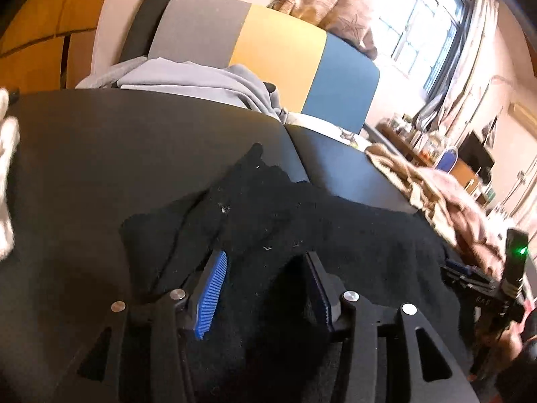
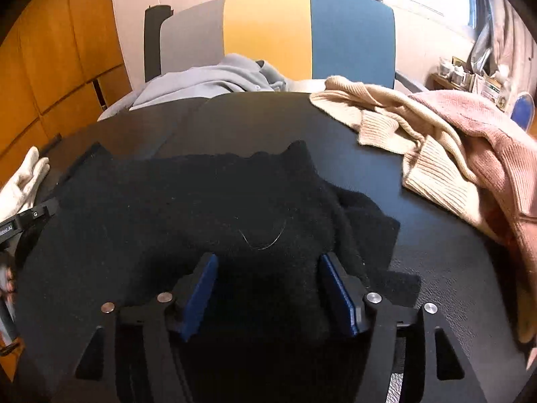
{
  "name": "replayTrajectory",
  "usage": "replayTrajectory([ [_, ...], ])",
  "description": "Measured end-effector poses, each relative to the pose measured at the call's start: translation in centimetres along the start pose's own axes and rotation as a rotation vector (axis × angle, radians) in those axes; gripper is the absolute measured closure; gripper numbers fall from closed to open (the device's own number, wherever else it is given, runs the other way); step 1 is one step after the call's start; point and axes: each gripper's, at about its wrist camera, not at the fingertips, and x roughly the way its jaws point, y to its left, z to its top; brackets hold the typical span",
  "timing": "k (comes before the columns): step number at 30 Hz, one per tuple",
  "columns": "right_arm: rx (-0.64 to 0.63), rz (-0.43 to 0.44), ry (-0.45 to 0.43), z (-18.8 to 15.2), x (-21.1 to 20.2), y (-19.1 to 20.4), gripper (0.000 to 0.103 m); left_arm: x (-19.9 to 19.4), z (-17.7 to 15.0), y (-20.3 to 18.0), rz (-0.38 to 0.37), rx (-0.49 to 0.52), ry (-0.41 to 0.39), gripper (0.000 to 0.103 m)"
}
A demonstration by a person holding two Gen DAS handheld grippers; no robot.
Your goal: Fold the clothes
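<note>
A black knitted garment [image 1: 285,221] lies spread on the black table [image 1: 117,141]; in the right wrist view it [image 2: 218,201] fills the middle. My left gripper [image 1: 265,262] is open, its blue-padded fingers [image 1: 214,285] standing wide apart over the garment's near edge. My right gripper [image 2: 266,265] is also open, jaws wide over the garment's near right part, with cloth bunched between them. The right gripper's body shows at the right edge of the left wrist view [image 1: 503,288].
A beige sweater [image 2: 396,134] and a pink sweater [image 2: 486,141] lie heaped at the table's right. A grey garment [image 2: 214,80] lies beyond the far edge, before a grey, yellow and blue chair back [image 2: 268,30]. A white glove [image 2: 23,181] lies at the left.
</note>
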Motion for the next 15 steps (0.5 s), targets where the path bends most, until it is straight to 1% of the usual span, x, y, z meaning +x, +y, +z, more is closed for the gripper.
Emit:
replayTrajectory([
  [4, 0.023, 0.037, -0.018, 0.2, 0.3, -0.6, 0.035, -0.1, 0.1, 0.2, -0.014, -0.021, -0.007, 0.056],
  [6, 0.009, 0.029, -0.012, 0.6, 0.8, -0.6, 0.034, -0.4, 0.4, -0.4, 0.027, -0.023, 0.010, 0.056],
  [8, 0.004, 0.022, -0.001, 1.0, 1.1, -0.7, 0.033, -1.3, 0.8, -1.6, 0.040, 0.024, 0.026, 0.056],
  [9, 0.007, 0.023, 0.007, 1.2, 0.8, -0.7, 0.033, -1.9, 0.9, -1.8, 0.042, 0.037, 0.020, 0.056],
  [10, 0.020, 0.038, 0.008, 1.4, 0.0, -0.6, 0.033, -2.5, 0.8, -1.8, 0.044, 0.047, 0.009, 0.056],
  [12, 0.040, 0.079, -0.052, 1.1, -2.5, -0.2, 0.033, -3.5, 0.3, -1.6, 0.050, 0.066, -0.005, 0.055],
  [13, 0.036, 0.089, -0.069, 0.8, -3.3, 0.0, 0.033, -3.1, -0.4, -1.1, 0.063, 0.069, 0.013, 0.055],
  [15, 0.003, 0.106, -0.076, 0.0, -4.4, 0.5, 0.032, -2.4, -1.7, -0.1, 0.089, 0.077, 0.049, 0.055],
])
